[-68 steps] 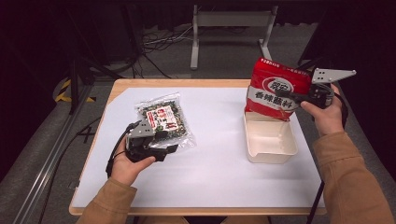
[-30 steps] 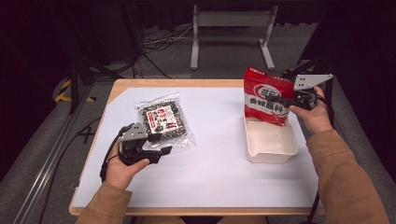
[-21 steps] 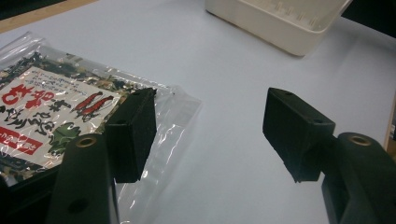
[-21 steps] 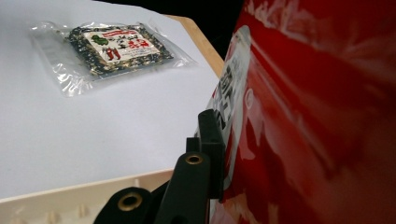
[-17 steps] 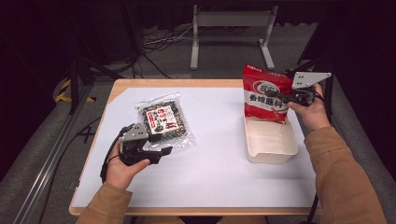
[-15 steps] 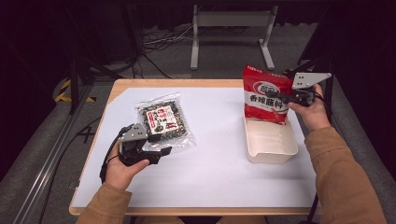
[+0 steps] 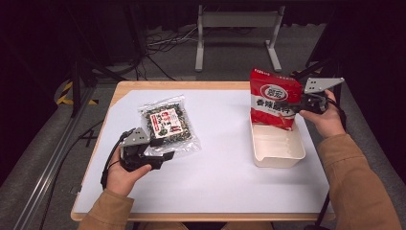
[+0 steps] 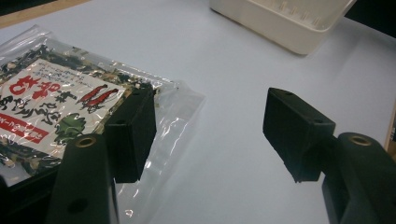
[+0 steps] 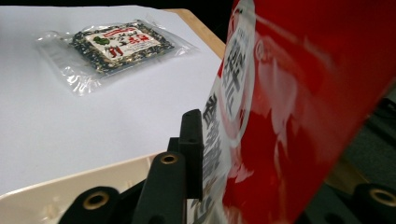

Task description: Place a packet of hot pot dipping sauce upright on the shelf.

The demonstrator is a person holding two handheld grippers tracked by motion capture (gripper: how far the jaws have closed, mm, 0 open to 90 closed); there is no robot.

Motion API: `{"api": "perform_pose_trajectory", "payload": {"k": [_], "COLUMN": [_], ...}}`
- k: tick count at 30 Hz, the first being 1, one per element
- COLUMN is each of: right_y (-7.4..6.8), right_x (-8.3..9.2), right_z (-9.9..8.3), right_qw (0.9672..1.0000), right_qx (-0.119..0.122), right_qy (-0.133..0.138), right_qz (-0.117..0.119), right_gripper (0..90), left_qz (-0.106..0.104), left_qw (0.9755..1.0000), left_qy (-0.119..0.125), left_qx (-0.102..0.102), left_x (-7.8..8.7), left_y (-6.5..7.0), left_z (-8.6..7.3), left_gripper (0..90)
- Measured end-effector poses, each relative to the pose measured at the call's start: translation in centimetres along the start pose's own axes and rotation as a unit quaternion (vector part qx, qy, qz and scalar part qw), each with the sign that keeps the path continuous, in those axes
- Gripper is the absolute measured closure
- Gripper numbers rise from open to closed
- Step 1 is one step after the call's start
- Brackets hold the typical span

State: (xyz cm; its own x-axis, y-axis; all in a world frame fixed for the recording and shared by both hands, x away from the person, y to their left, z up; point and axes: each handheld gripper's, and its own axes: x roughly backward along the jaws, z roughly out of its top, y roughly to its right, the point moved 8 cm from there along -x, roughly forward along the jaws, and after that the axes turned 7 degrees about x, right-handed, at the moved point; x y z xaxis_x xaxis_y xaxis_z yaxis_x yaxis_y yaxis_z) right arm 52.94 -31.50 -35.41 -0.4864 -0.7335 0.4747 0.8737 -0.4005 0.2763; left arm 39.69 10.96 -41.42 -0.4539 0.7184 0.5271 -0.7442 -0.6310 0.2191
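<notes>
High view: white-topped table [image 7: 220, 182] on grey floor [image 7: 43, 158]; left gripper [image 7: 143, 151] fingers apart, right gripper [image 7: 299, 103] fingers loosening around red bag [image 7: 273, 98].

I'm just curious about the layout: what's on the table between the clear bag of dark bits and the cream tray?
Nothing: between the clear bag and the cream tray lies bare white table cover, as the high view shows.

My right gripper [image 9: 219, 154] has one jaw hidden behind the red bag [image 9: 308, 107]; the bag is blurred and cut off at the frame's edges. The print on the clear packet [image 8: 51, 112] is too small to read.
</notes>
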Motion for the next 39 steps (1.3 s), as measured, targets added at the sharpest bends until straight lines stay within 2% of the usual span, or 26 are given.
{"api": "perform_pose_trajectory", "payload": {"k": [3, 6, 8, 10, 15, 18, 24, 28, 30, 33, 36, 39], "right_y": [-0.6, -0.9, -1.3, -1.4, -1.0, -0.6, -0.2, -0.4, -0.5, -0.8, -1.5, -2.0], "right_x": [0.3, 0.5, 0.6, 0.7, 0.5, 0.0, -0.2, -0.1, 0.1, 0.6, 0.7, 0.7], "right_z": [-0.8, -1.4, -2.5, -2.9, -2.7, -2.5, -3.0, -3.1, -3.2, -3.5, -4.4, -4.8], "right_qw": [0.9999, 0.9998, 0.9993, 0.9995, 0.9995, 0.9980, 0.9967, 0.9980, 0.9985, 0.9991, 0.9977, 0.9973], "right_qx": [-0.008, -0.012, -0.015, -0.021, 0.013, 0.050, 0.067, 0.049, 0.031, 0.006, -0.025, -0.033], "right_qy": [-0.013, -0.014, -0.031, -0.022, -0.031, -0.037, -0.040, -0.036, -0.040, -0.039, -0.063, -0.066], "right_qz": [0.005, 0.008, 0.012, 0.011, -0.002, -0.012, -0.023, -0.019, -0.019, -0.013, 0.007, 0.009], "right_gripper": [72.1, 72.8, 76.9, 80.6, 82.8, 83.2, 83.2, 80.0, 74.6, 71.7, 63.2, 62.7], "left_qz": [-0.001, -0.002, -0.003, -0.001, -0.004, -0.005, -0.004, -0.005, -0.004, -0.006, -0.005, -0.006], "left_qw": [1.0000, 1.0000, 1.0000, 1.0000, 1.0000, 1.0000, 1.0000, 1.0000, 1.0000, 1.0000, 1.0000, 1.0000], "left_qy": [0.002, 0.000, 0.001, -0.001, -0.001, -0.002, -0.002, -0.001, -0.001, -0.002, -0.001, -0.002], "left_qx": [-0.001, -0.004, -0.003, -0.007, -0.003, -0.003, -0.003, -0.005, -0.004, -0.004, -0.003, -0.003], "left_x": [0.0, -0.1, -0.2, -0.3, -0.5, -0.5, -0.3, -0.3, -0.3, -0.4, -0.4, -0.6], "left_y": [0.0, 0.0, 0.1, 0.0, 0.1, 0.1, -0.1, 0.0, 0.0, 0.0, 0.1, 0.2], "left_z": [0.1, 0.1, 0.2, 0.2, 0.2, 0.1, 0.1, 0.1, 0.1, 0.1, 0.1, 0.1], "left_gripper": [35.3, 35.3, 35.3, 35.3, 35.3, 35.2, 35.2, 35.2, 35.2, 35.2, 35.1, 35.1]}}
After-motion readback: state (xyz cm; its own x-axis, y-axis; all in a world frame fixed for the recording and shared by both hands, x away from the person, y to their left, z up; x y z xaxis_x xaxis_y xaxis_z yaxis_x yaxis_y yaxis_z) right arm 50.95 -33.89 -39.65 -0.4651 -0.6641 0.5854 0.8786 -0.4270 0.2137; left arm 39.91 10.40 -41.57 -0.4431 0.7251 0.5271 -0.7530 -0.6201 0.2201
